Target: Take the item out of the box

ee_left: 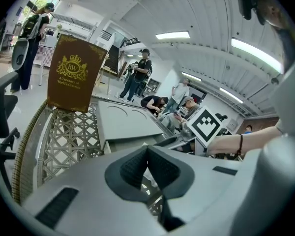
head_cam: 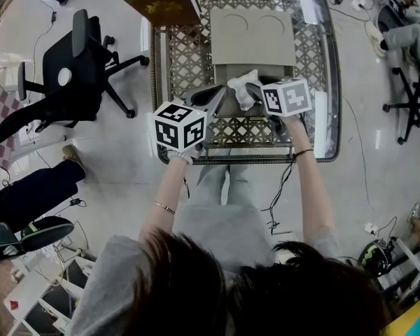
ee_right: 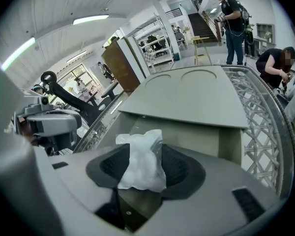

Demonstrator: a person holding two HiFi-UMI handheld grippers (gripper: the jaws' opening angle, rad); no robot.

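Observation:
A flat grey-green box (head_cam: 252,37) lies on the lattice-topped glass table (head_cam: 330,110), its lid (ee_right: 196,97) raised over the open near end. A crumpled white plastic bag (ee_right: 141,156) stands between the jaws of my right gripper (ee_right: 145,168), just in front of the box opening. The jaws are spread wide and do not squeeze it. In the head view the bag (head_cam: 243,87) shows at the right gripper (head_cam: 250,89) tips. My left gripper (ee_left: 147,150) is beside it on the left, its pads meeting at the tips, with nothing between them.
A brown box with a gold crest (head_cam: 161,2) stands upright at the table's far left corner (ee_left: 73,73). A black office chair (head_cam: 70,68) is left of the table. Several people stand or sit beyond the table's far end. Cables run across the floor.

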